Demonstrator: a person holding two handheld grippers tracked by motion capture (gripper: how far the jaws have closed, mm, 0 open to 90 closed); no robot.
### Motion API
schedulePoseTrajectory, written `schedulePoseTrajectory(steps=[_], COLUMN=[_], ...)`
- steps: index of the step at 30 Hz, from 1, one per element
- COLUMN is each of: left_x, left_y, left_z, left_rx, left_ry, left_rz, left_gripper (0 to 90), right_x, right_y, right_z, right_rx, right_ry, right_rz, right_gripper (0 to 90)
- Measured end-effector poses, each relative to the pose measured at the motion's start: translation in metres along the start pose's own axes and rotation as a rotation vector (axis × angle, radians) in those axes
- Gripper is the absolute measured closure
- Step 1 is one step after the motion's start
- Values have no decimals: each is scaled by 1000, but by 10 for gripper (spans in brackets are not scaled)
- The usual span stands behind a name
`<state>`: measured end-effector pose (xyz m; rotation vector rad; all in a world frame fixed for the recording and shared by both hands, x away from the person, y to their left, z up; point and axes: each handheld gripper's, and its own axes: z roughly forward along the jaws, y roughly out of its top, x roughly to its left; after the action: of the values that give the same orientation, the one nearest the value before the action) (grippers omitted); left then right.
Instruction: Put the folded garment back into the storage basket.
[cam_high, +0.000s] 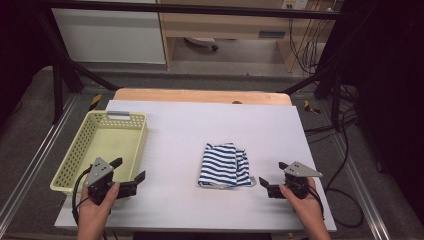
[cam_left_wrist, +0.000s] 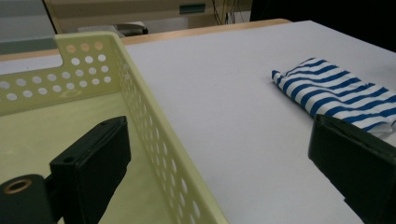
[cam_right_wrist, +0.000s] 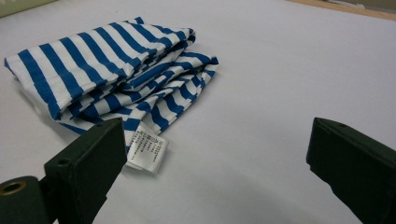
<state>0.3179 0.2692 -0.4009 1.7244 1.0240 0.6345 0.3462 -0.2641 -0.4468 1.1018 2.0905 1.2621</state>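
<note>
On the white worktop, a folded blue-and-white striped cloth lies flat near the middle, its white label at one corner. Just right of the cloth, the right gripper hovers with jaws wide and empty. Well left of the cloth, the left gripper stands over the near corner of a pale yellow basket, jaws wide, nothing between them

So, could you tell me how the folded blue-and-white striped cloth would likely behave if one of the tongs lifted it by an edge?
The folded blue-and-white striped cloth looks soft and layered, so it would probably droop and unfold instead of staying stacked. It lies thin and flat, suggesting it is light. Pushed across the smooth white table top, it would likely bunch up rather than slide neatly.
</note>
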Motion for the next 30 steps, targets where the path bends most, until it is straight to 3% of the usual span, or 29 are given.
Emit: schedulePoseTrajectory(steps=[6,13,16,19,20,25,30], left_x=[-5,-29,-43,-56,-64,-77,-90], left_y=[4,11,16,15,12,11,9], left_z=[-4,0,3,13,20,33,57], left_rx=[-72,-91,-91,-48,-8,14,78], left_ry=[11,-92,-106,-123,-161,-160,-168], left_rz=[8,38,50,74,88,97,90], left_gripper=[48,47,47,60,87,88,73], right_x=[1,2,2,4,4,6,7], right_y=[1,2,2,3,3,7,9], right_z=[-1,-1,-1,-1,-2,-5,-7], right_rx=[0,6,7,24,27,10,10], right_ry=[0,-9,-11,-11,-3,30,34], right_rz=[0,10,14,13,16,19,16], right_gripper=[54,44,41,33,28,20,34])
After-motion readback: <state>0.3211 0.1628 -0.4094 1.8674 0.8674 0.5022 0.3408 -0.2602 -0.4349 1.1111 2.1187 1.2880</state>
